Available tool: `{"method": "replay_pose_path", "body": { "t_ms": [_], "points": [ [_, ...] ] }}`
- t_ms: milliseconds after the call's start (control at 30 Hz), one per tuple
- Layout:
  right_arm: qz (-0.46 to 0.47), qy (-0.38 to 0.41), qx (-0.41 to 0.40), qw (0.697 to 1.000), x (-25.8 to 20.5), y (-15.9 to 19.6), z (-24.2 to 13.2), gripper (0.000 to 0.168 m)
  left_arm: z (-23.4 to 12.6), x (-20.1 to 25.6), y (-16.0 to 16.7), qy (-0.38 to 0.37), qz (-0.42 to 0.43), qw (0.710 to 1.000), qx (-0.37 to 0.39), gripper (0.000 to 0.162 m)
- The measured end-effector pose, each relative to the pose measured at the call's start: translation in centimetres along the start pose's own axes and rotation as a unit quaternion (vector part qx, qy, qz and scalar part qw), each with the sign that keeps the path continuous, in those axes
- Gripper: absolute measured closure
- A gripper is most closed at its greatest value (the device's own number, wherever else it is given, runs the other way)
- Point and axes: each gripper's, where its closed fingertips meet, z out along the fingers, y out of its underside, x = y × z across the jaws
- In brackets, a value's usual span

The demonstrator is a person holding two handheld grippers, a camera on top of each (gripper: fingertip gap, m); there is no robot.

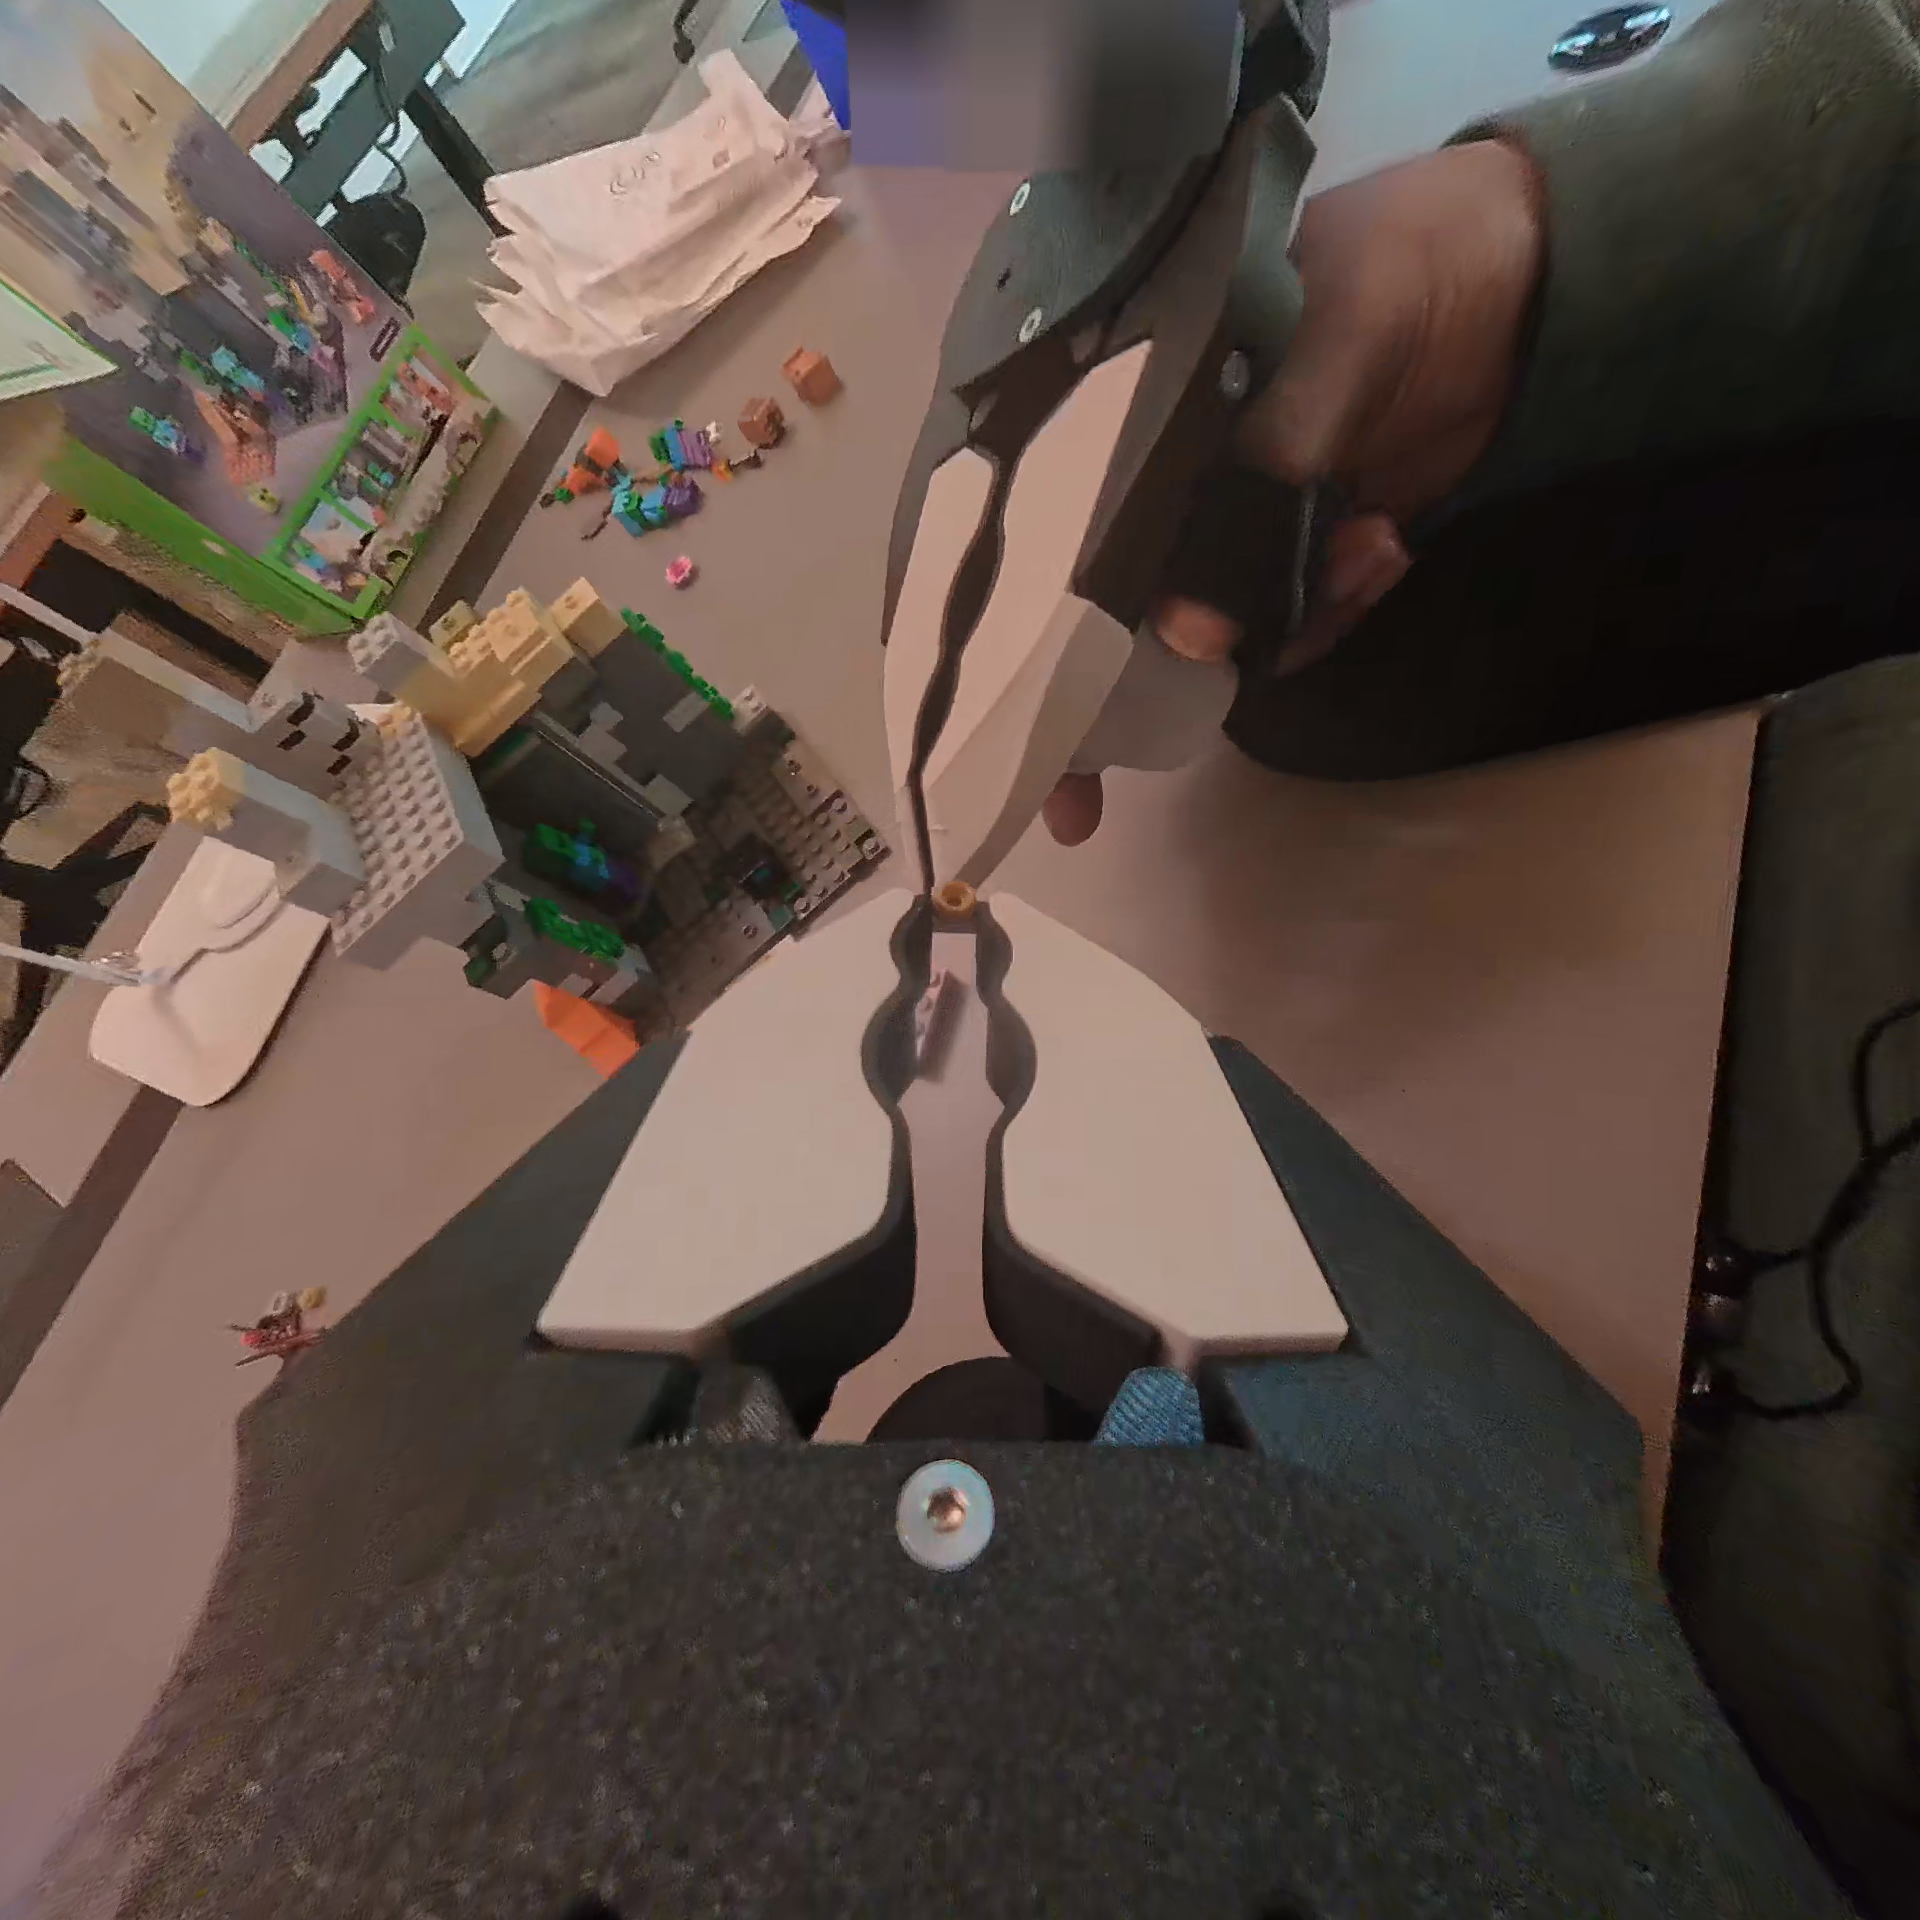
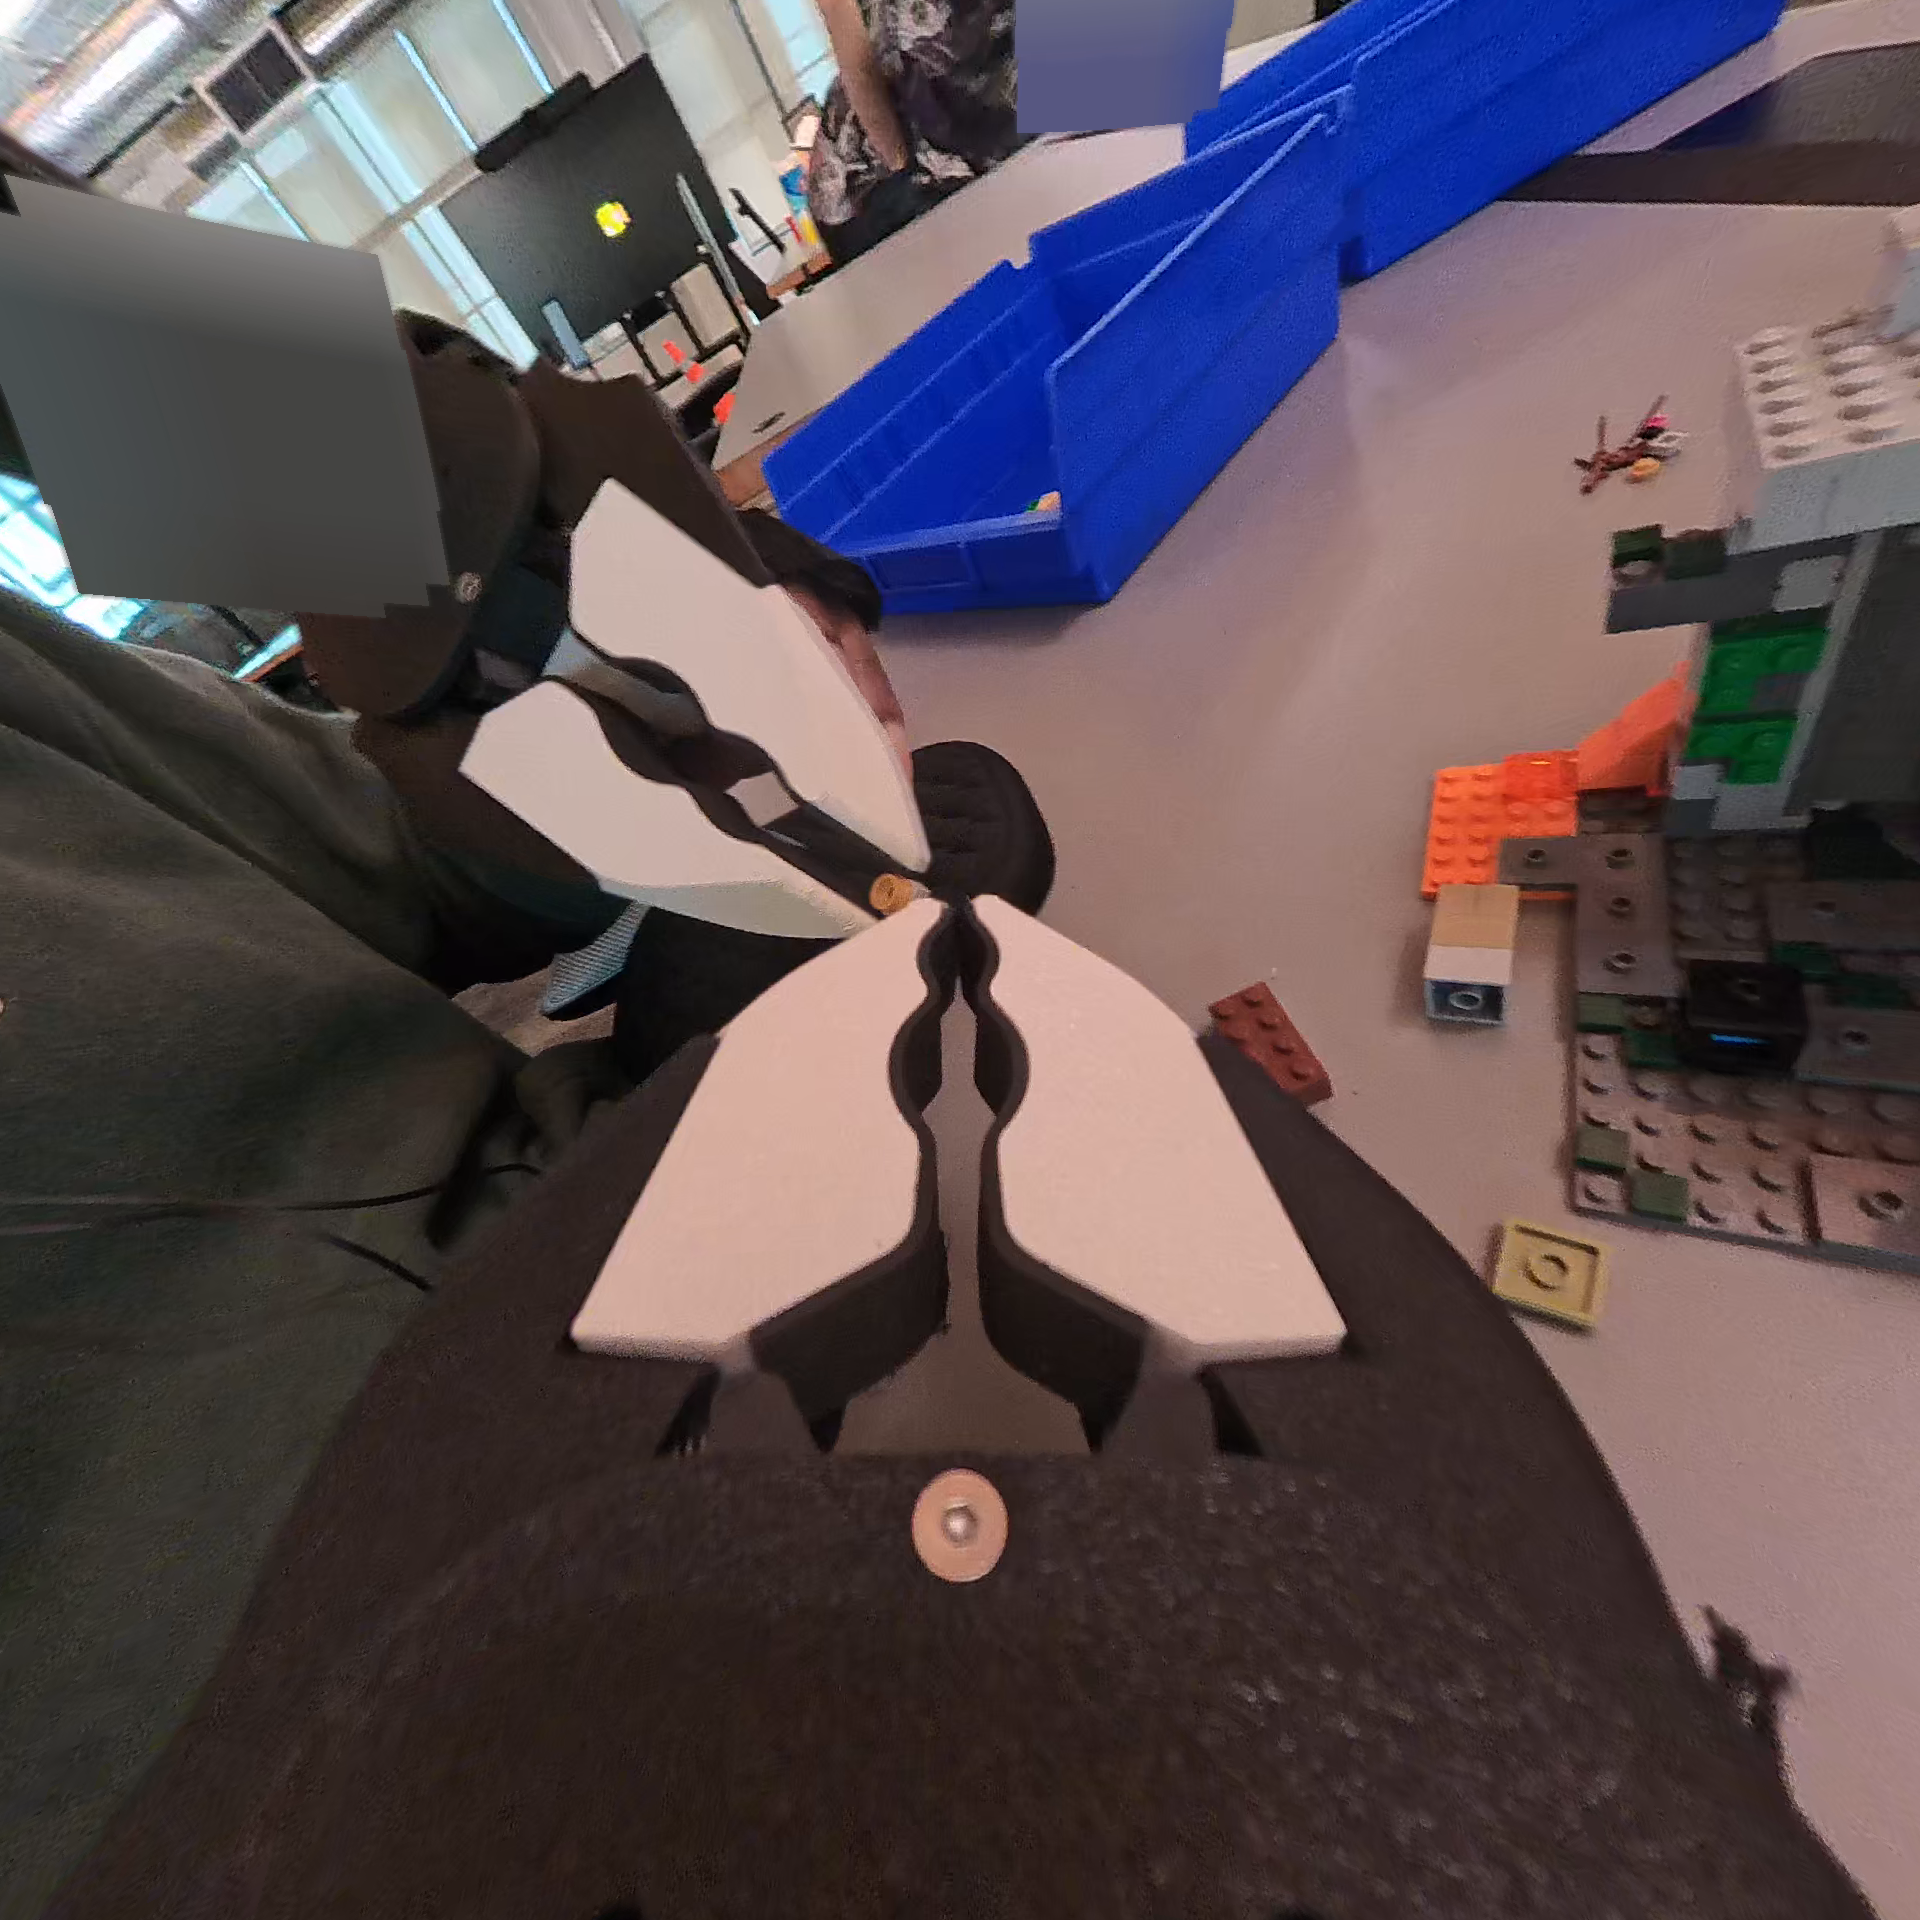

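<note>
The grey table [image 1: 1351, 935] carries a picture-printed box [image 1: 208, 343], its lettering too blurred to read, blue bins [image 2: 1091, 416] and a grey brick-built model [image 1: 582, 810]. Above it the left gripper [image 1: 951, 904] pinches a small tan round stud [image 1: 953, 896] at its tips; the right gripper [image 2: 956, 914], jaws all but closed with nothing visibly between them, meets it tip to tip beside that stud.

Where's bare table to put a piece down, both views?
Free: the grey table between the blue bins and the brick build; also the strip between the loose bricks and the right tongs. Crowded: around the build's baseplate, with the brown plate, tan tile and orange plates.
</note>
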Motion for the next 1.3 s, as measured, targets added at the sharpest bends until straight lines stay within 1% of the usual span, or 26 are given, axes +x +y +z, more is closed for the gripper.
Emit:
{"method": "replay_pose_path", "body": {
  "t_ms": [100,300,467,600,767,933,1100,1300],
  "points": [
    [-0.015,0.009,-0.011,1.000,0.0,0.3,0.3,0.167,0.0,-0.2,0.4,-0.001,-0.007,1.000,0.000,0.155],
    [0.003,-0.016,0.003,1.000,-0.7,-0.3,0.2,0.160,0.0,-0.2,1.1,-0.002,-0.003,1.000,-0.015,0.155],
    [0.012,-0.015,0.002,1.000,-0.5,-0.2,0.4,0.164,-0.1,0.1,0.3,0.017,-0.013,1.000,0.003,0.155],
    [-0.021,0.017,-0.024,0.999,0.1,0.7,0.6,0.167,-0.5,0.4,-0.5,0.038,-0.041,0.998,0.035,0.155],
    [-0.003,-0.007,0.001,1.000,-0.3,-0.3,-0.1,0.166,-0.6,0.1,0.2,0.030,-0.041,0.998,0.028,0.155],
    [0.038,-0.057,0.006,0.998,-1.5,-0.5,0.0,0.159,-0.8,0.3,0.3,0.026,-0.029,0.999,0.030,0.155],
    [0.091,-0.105,0.007,0.990,-2.2,-0.6,0.3,0.158,-1.1,0.6,-0.4,0.013,0.009,0.999,0.039,0.155],
    [0.137,-0.131,0.013,0.982,-2.4,-0.8,0.1,0.159,-1.4,0.5,-1.0,-0.023,0.069,0.997,0.042,0.155]
  ]
}}
